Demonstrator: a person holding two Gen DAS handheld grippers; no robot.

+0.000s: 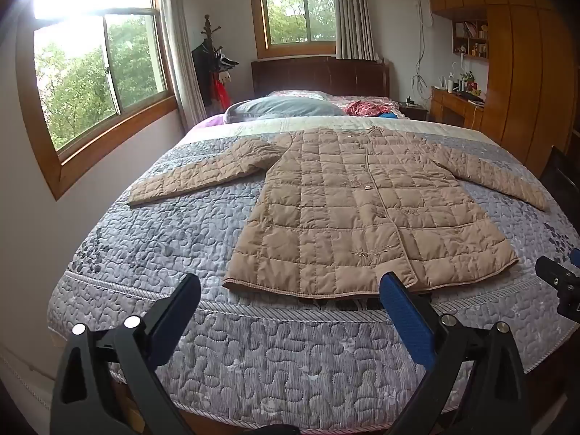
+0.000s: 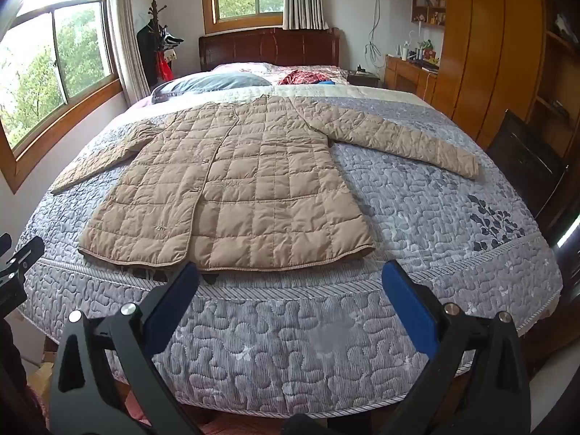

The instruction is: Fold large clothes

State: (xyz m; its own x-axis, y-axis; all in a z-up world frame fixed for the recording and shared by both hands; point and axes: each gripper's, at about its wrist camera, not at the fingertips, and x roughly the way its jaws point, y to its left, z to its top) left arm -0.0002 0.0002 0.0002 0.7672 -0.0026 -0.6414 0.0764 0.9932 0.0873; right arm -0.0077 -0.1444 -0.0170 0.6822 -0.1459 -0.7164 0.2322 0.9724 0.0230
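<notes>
Jacket [image 1: 362, 203] lies flat on bedspread [image 1: 163, 239]; both grippers' fingers [image 1: 406, 311] [image 2: 170, 304] released, grasping nothing

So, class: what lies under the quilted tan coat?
The tan quilted coat lies flat on the grey patterned quilt, which shows all around it. Whatever sits beneath the coat's body is covered.

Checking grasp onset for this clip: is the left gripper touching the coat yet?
Apart. In the left wrist view the left gripper hangs open short of the coat, bedspread visible between its fingertips and the hem.
</notes>
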